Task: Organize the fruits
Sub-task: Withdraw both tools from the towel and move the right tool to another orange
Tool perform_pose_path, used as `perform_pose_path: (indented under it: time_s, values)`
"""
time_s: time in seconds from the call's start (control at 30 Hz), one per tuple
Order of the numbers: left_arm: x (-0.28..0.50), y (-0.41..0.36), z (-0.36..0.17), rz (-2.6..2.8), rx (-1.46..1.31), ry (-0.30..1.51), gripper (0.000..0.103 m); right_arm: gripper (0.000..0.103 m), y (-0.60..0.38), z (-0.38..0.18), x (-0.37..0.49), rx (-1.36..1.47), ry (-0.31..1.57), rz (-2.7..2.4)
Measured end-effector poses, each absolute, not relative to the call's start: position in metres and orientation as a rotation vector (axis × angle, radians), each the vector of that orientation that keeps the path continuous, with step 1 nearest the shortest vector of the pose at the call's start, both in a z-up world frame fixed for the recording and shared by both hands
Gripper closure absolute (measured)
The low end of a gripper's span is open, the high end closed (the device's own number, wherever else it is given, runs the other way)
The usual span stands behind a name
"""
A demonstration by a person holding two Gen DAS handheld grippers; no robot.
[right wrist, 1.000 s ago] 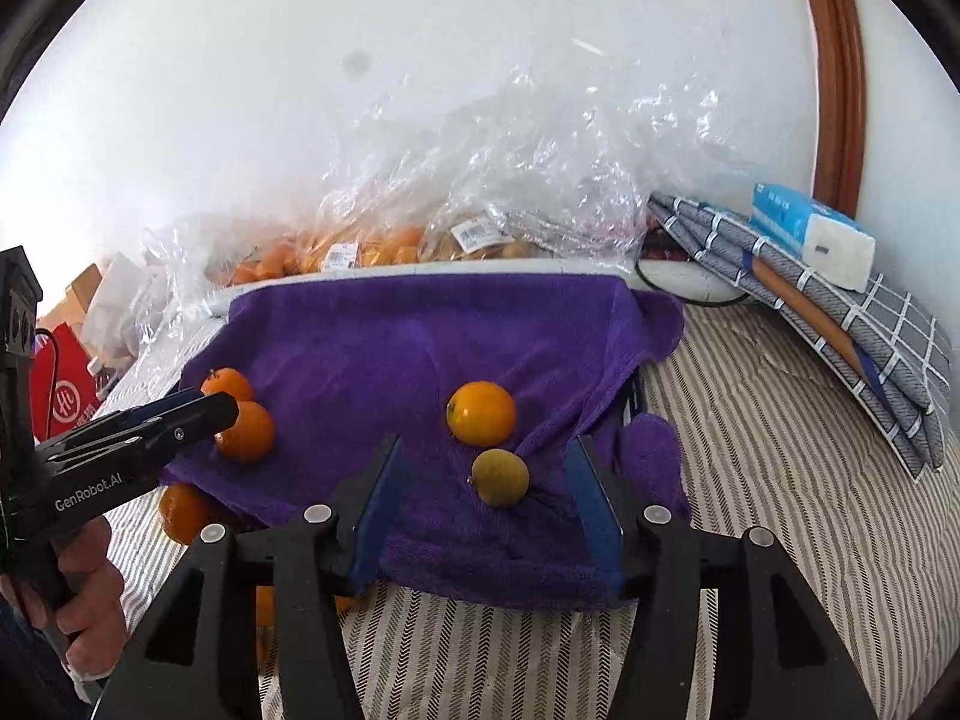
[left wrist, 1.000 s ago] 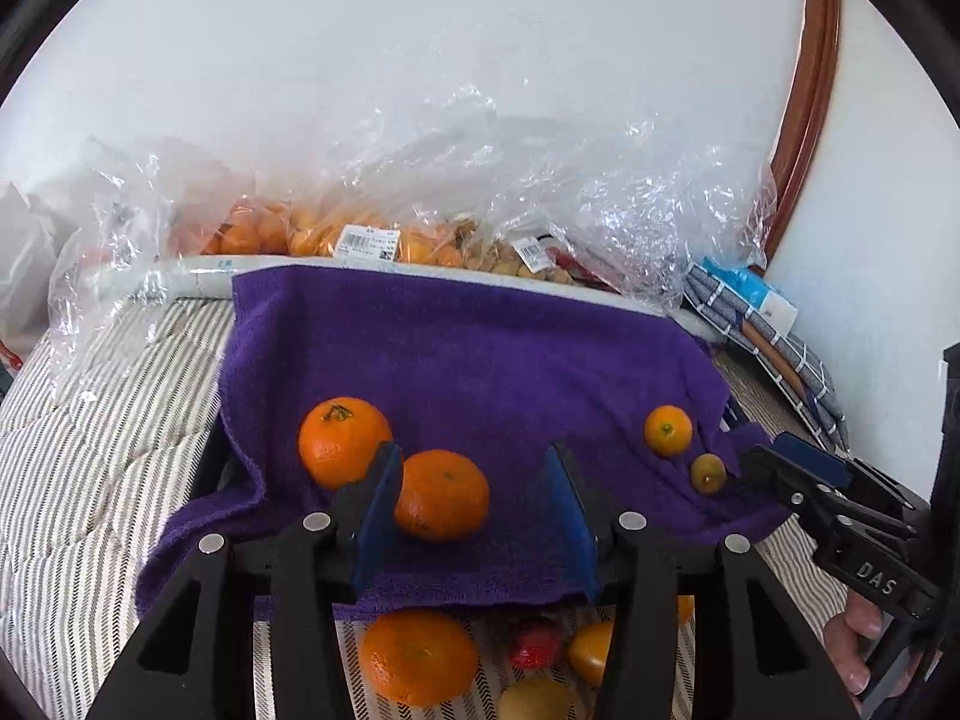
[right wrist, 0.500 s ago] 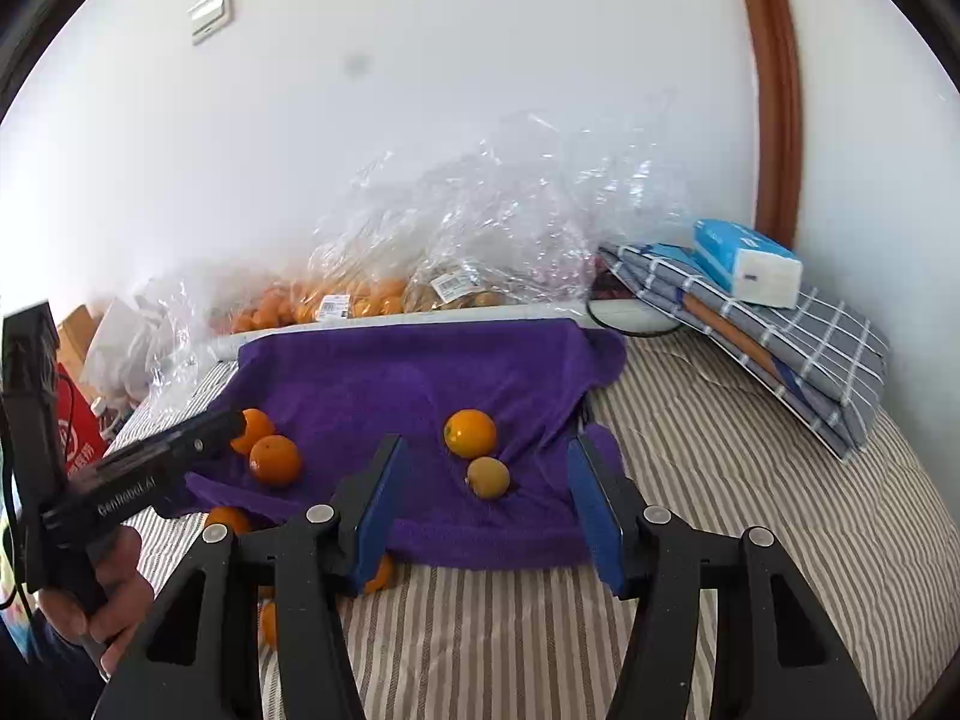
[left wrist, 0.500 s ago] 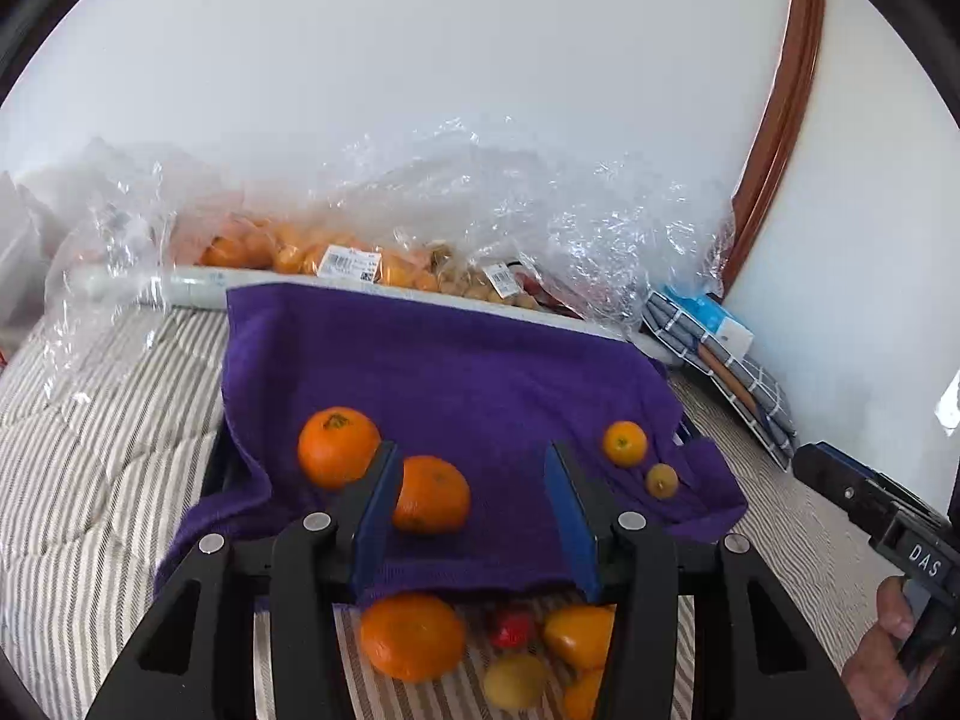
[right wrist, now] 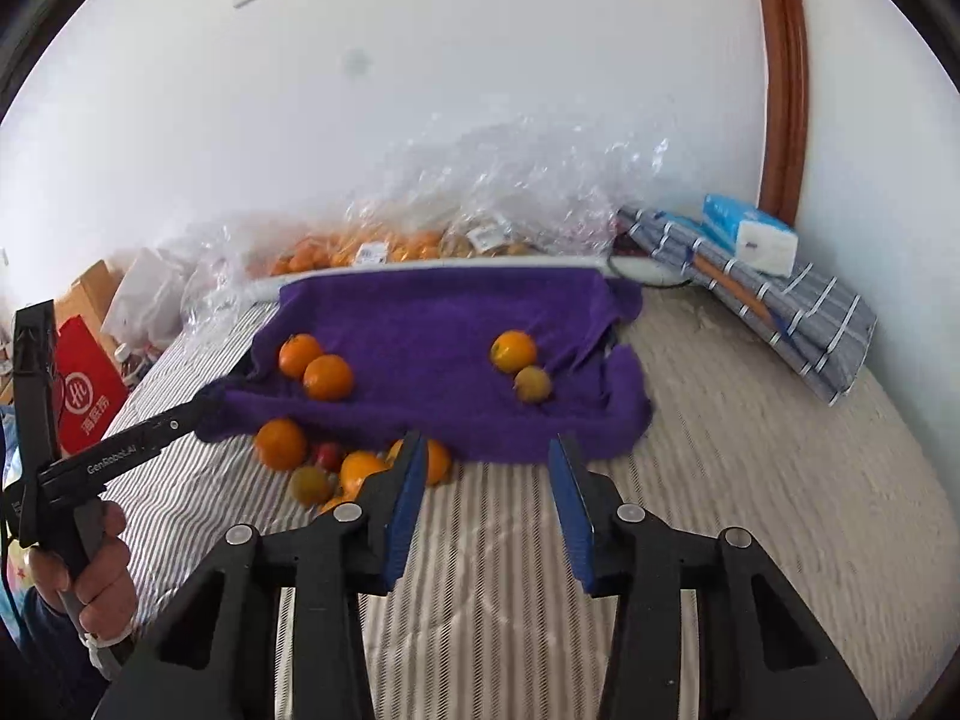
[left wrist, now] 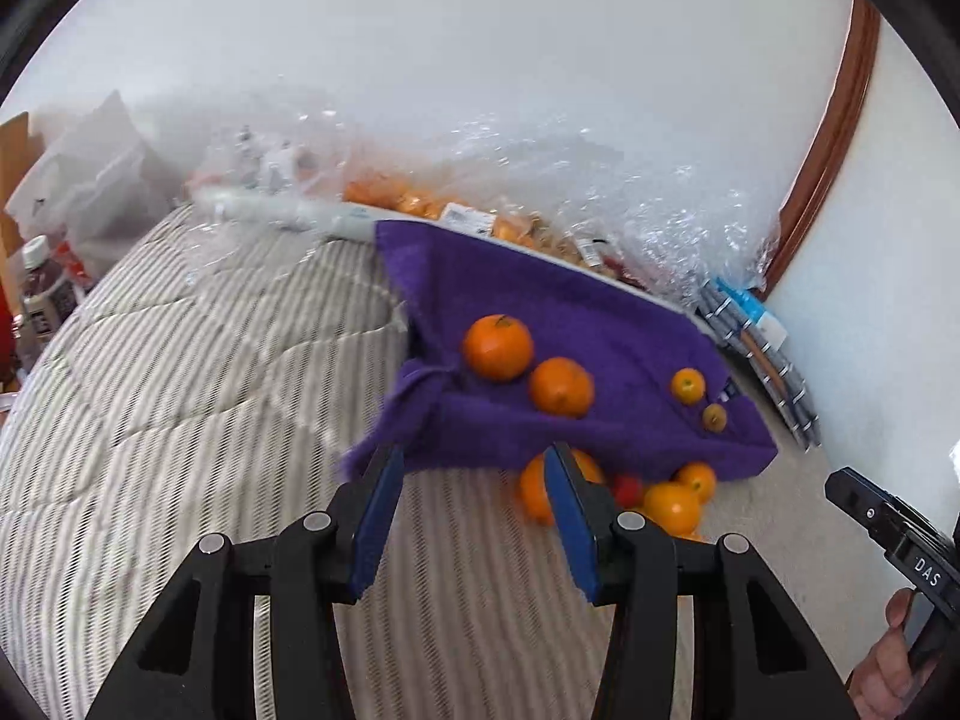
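Note:
A purple towel point(right wrist: 444, 324) lies on the striped bedding. On it sit two big oranges point(left wrist: 498, 348) point(left wrist: 561, 387), a small orange point(left wrist: 688, 385) and a small yellow-green fruit point(left wrist: 714, 417). Several more fruits point(right wrist: 354, 471), orange, red and yellowish, lie on the bedding before the towel's front edge. My left gripper point(left wrist: 471, 462) is open and empty, short of the towel's front left corner. My right gripper point(right wrist: 486, 450) hovers before the towel's front edge, its jaws closing with nothing between them.
Clear plastic bags of oranges point(right wrist: 384, 246) line the wall behind the towel. A folded striped cloth point(right wrist: 798, 324) with a tissue pack point(right wrist: 750, 234) lies at the right. A red bag point(right wrist: 84, 390) and a bottle point(left wrist: 42, 288) stand left of the bed. A person's hand point(right wrist: 90, 552) holds the left gripper.
Both grippers have drawn back from the towel. The left view has swung left, so the towel now lies right of centre. The right jaws stand narrower than before.

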State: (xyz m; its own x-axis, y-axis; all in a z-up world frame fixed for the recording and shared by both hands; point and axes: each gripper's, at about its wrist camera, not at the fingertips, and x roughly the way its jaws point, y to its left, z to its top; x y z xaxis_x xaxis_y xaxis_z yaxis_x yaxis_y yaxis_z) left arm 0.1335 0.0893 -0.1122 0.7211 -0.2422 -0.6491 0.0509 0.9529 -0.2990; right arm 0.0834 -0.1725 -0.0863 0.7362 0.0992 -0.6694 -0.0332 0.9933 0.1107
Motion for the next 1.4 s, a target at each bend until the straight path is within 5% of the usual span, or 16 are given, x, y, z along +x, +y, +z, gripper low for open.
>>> perform_pose_path:
  time_s: [0.53, 1.4]
  values:
    - [0.121, 0.107, -0.126, -0.026, -0.173, 0.795, 0.056, 0.073, -0.133, -0.132, 0.098, 0.079, 0.844, 0.098]
    - [0.127, 0.112, -0.134, -0.045, -0.222, 0.861, 0.055, 0.067, -0.132, -0.164, 0.168, 0.182, 0.961, 0.182]
